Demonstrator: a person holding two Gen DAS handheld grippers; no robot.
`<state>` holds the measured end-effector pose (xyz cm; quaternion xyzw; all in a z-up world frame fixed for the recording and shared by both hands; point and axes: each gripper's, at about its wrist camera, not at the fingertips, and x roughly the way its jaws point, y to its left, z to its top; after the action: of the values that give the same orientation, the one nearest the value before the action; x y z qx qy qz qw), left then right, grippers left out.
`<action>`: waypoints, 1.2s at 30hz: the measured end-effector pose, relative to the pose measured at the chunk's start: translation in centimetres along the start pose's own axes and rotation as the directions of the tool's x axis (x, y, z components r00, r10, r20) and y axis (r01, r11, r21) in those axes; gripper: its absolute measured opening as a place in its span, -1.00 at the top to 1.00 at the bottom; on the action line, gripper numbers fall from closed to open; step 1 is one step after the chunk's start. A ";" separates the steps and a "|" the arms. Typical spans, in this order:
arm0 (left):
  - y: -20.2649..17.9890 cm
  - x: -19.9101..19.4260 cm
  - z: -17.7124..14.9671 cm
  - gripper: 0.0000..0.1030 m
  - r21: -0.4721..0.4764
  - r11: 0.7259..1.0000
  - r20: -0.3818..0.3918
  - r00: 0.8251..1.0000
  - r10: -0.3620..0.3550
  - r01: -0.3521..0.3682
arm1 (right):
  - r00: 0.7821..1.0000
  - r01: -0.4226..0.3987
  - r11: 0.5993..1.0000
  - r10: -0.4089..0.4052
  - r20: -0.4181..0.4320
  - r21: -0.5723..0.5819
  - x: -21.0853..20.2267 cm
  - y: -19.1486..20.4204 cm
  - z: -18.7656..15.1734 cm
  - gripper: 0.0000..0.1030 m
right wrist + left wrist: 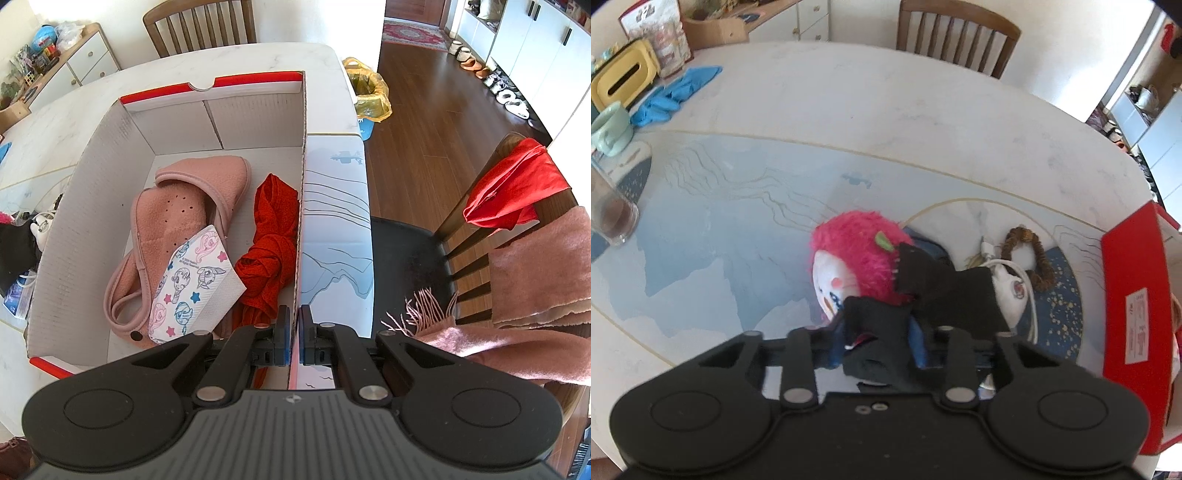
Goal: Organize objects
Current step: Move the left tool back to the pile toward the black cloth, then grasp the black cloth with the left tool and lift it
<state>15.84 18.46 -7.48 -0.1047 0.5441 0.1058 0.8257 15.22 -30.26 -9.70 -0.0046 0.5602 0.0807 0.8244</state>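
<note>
The doll (849, 266), with bright pink hair and black clothes, lies on the worktop (849, 122) just left of the red and white box (92, 177). The left gripper (879, 343) is closed on the black cloth of the doll's clothes, and the blue pads press the fabric from both sides. The right gripper (294, 339) is clenched on the right wall of the box and keeps it steady. Inside the box there are already a pink fleece item (177, 206), a red cloth (273, 236) and a small pack with cartoon ponies (192, 284).

The step in hand seems to be lifting the doll into the box. Because only cloth is held, the head may swing, so a slow lift, high over the near wall, is safer. A white cable (1027, 291) lies beside the doll and could catch.
</note>
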 end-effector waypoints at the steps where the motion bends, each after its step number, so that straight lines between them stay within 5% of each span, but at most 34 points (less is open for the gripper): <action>1: -0.1 -0.3 0.0 0.66 0.002 1.000 0.002 1.000 -0.004 0.004 | 1.000 0.000 1.000 0.000 0.000 0.000 0.0 0.0 0.0 0.94; 4: -0.7 -1.2 -0.1 0.88 0.021 0.999 0.018 0.999 -0.027 0.027 | 1.000 0.001 1.000 -0.001 -0.001 -0.002 0.0 0.0 0.1 0.94; 14: -4.4 -4.6 -0.1 0.92 0.123 0.989 0.104 0.990 -0.099 0.086 | 1.000 0.002 1.000 -0.002 -0.002 -0.006 0.1 0.2 0.2 0.94; 20: -6.9 -7.7 0.2 0.93 0.177 0.967 0.145 0.967 -0.208 0.181 | 1.000 0.001 1.000 -0.001 -0.003 -0.005 0.1 0.3 0.2 0.94; 36: -16.2 -13.5 0.7 0.93 0.406 0.835 0.126 0.883 -0.453 0.371 | 1.000 0.001 1.000 -0.001 -0.003 -0.005 0.1 0.3 0.2 0.94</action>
<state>15.92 2.35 6.18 -0.0502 0.4250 -0.1690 0.8878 15.38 -29.92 -9.69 -0.0072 0.5612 0.0818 0.8236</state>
